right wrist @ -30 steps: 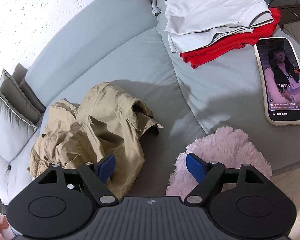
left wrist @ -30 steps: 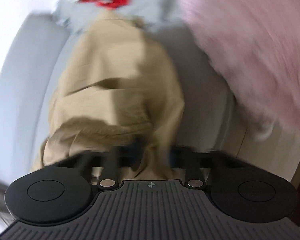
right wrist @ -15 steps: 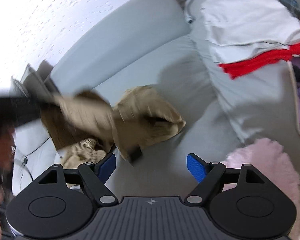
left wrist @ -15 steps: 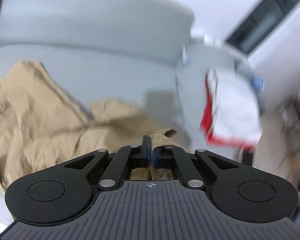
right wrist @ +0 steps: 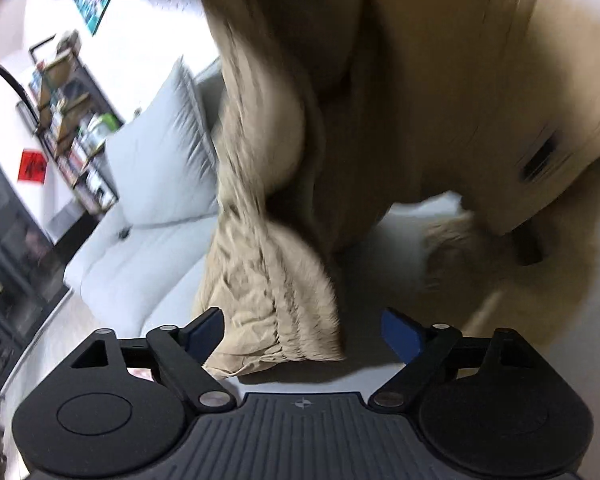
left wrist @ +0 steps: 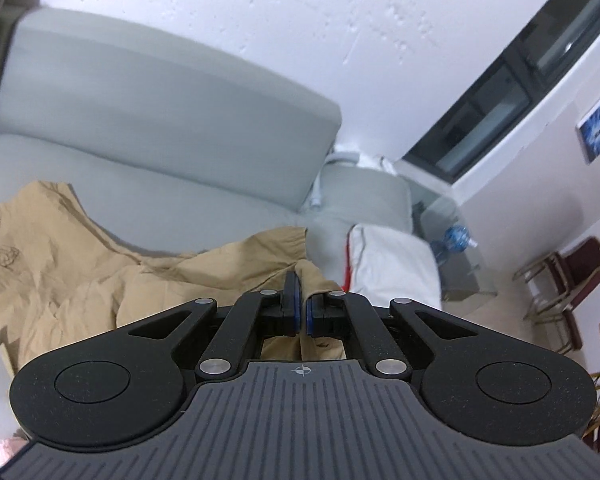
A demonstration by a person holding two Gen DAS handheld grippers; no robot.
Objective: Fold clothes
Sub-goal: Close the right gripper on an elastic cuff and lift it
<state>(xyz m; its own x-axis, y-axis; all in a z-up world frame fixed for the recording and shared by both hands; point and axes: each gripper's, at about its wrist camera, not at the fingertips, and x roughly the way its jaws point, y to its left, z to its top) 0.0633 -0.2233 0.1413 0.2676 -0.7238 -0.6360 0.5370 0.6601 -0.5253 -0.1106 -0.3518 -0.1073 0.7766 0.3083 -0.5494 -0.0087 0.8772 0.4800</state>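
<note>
A tan garment (left wrist: 68, 276) hangs from my left gripper (left wrist: 300, 304), which is shut on a fold of it and holds it up above the grey sofa (left wrist: 172, 120). In the right wrist view the same tan garment (right wrist: 340, 100) hangs blurred in front of the camera, its lower end bunched on the sofa seat (right wrist: 140, 264). My right gripper (right wrist: 302, 334) is open and empty, its blue pads on either side of the bunched lower end, not touching it.
A folded pile of white and red clothes (left wrist: 392, 264) lies on the sofa's right end. A glass side table (left wrist: 452, 232) and a chair (left wrist: 564, 280) stand to the right. A grey cushion (right wrist: 168, 152) and a shelf (right wrist: 72, 112) show at the left.
My left gripper has lifted the tan garment higher off the seat. My right gripper has swung left and in under the hanging cloth, still open.
</note>
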